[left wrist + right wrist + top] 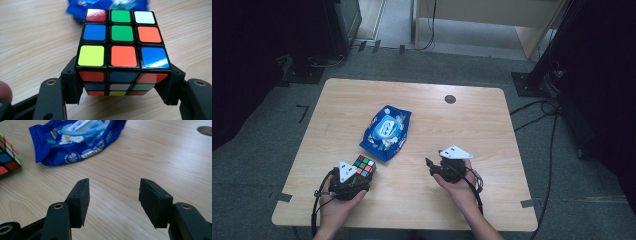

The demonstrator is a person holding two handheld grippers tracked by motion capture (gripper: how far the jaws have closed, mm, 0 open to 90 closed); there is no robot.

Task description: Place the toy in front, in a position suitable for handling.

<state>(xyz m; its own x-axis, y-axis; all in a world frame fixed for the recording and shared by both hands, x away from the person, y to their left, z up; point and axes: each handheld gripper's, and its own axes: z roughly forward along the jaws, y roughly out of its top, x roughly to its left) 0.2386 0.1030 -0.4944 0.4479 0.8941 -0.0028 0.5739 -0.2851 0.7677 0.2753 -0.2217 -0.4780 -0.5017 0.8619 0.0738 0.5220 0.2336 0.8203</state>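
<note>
A scrambled colour cube [364,165] rests on the wooden table [472,135] near its front left. My left gripper [360,175] is shut on it: in the left gripper view both black pads [72,85] press the lower sides of the cube [122,50]. A hand holds my right gripper [430,167] at the front right, pointing left toward the middle. Its jaws stand open above bare wood in the right gripper view [113,200], with nothing between them. The cube's corner [7,157] shows at the far left there.
A blue pack of wet wipes [387,131] lies just behind the cube, mid-table, and shows in the right gripper view [75,137]. A dark round grommet hole [450,99] sits near the back edge. Cables and stands surround the table on the floor.
</note>
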